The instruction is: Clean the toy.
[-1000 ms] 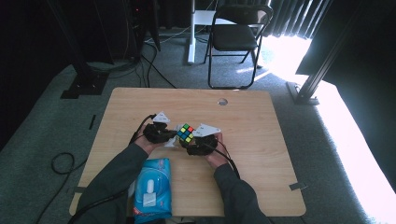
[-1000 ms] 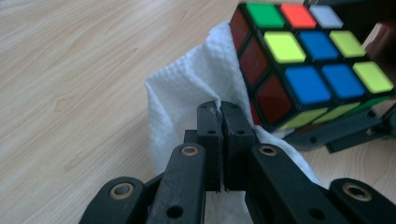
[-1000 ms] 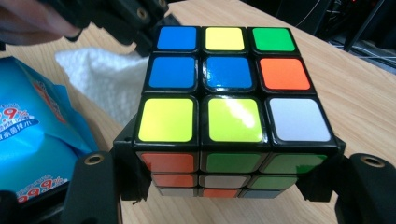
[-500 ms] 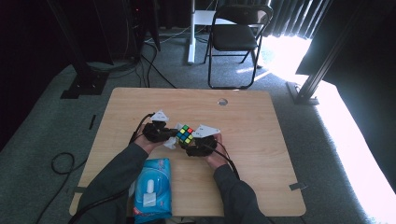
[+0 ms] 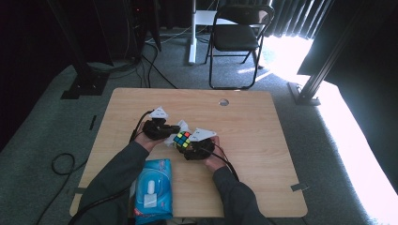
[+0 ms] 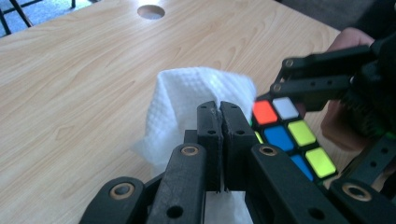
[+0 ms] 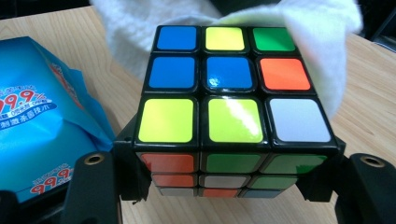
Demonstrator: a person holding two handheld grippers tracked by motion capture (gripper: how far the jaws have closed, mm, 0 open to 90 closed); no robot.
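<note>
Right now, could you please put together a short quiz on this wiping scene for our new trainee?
1. Which gripper holds the puzzle cube?
2. True or false: the left gripper is shut on the white wipe.
3. The blue wipes pack lies: A) by the table's far edge, B) by its near edge, between the forearms, C) on the floor.

Key: 1. The right gripper, its jaws against opposite sides. 2. True. 3. B.
</note>
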